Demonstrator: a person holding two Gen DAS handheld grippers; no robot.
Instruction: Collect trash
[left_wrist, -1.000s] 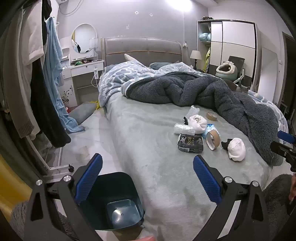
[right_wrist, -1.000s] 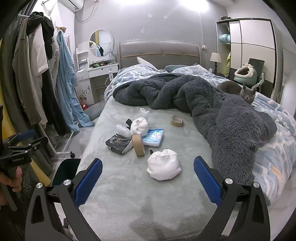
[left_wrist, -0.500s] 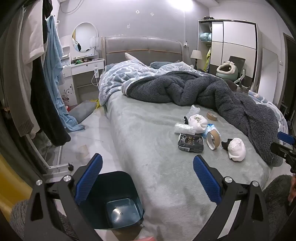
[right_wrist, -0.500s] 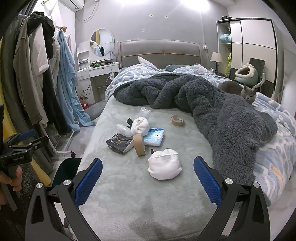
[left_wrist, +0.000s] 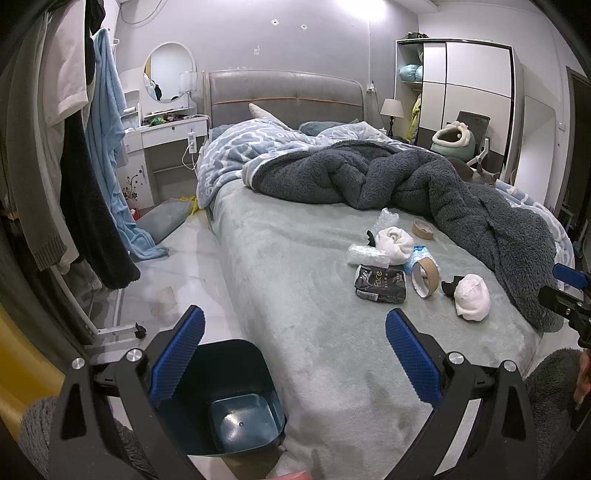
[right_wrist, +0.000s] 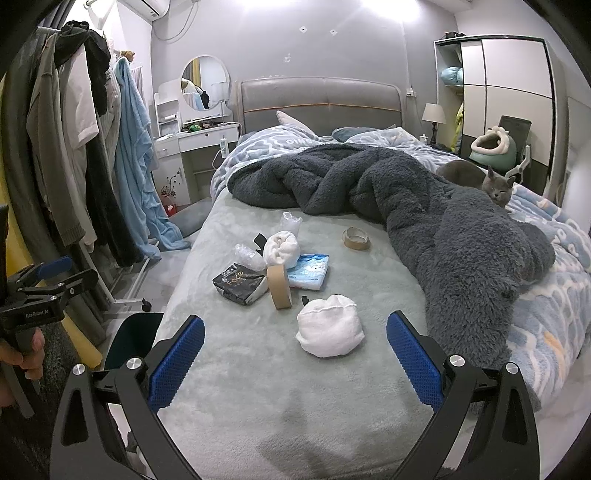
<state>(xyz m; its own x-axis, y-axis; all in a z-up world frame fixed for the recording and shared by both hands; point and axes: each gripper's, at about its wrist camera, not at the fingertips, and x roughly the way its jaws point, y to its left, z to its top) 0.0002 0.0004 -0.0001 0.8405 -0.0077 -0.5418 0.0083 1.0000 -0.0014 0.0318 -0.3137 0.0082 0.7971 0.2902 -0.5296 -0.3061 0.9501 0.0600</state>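
Note:
Litter lies mid-bed: a black packet (right_wrist: 241, 283) (left_wrist: 380, 283), an upright cardboard tape core (right_wrist: 279, 286) (left_wrist: 425, 278), a blue-white tissue pack (right_wrist: 308, 270), crumpled clear plastic (right_wrist: 249, 255) (left_wrist: 367, 255), a flat tape roll (right_wrist: 356, 238) (left_wrist: 423, 229) and two white cloth bundles (right_wrist: 330, 325) (right_wrist: 282, 248) (left_wrist: 472, 297). A dark teal bin (left_wrist: 229, 398) (right_wrist: 131, 334) stands on the floor by the bed's foot corner. My left gripper (left_wrist: 294, 356) hangs open between bin and bed edge. My right gripper (right_wrist: 295, 363) is open above the bed foot, short of the near bundle.
A dark fleece blanket (right_wrist: 424, 206) is heaped across the bed's right side, and a grey cat (right_wrist: 495, 184) lies beyond it. A clothes rack (right_wrist: 81, 147) with hanging garments lines the left. A dressing table (left_wrist: 166, 136) stands by the headboard. A grey rug (left_wrist: 554, 387) lies at the bed's foot.
Both views have drifted very slightly; the litter sits a touch closer in the right wrist view. Both grippers stay open and nothing on the bed has moved.

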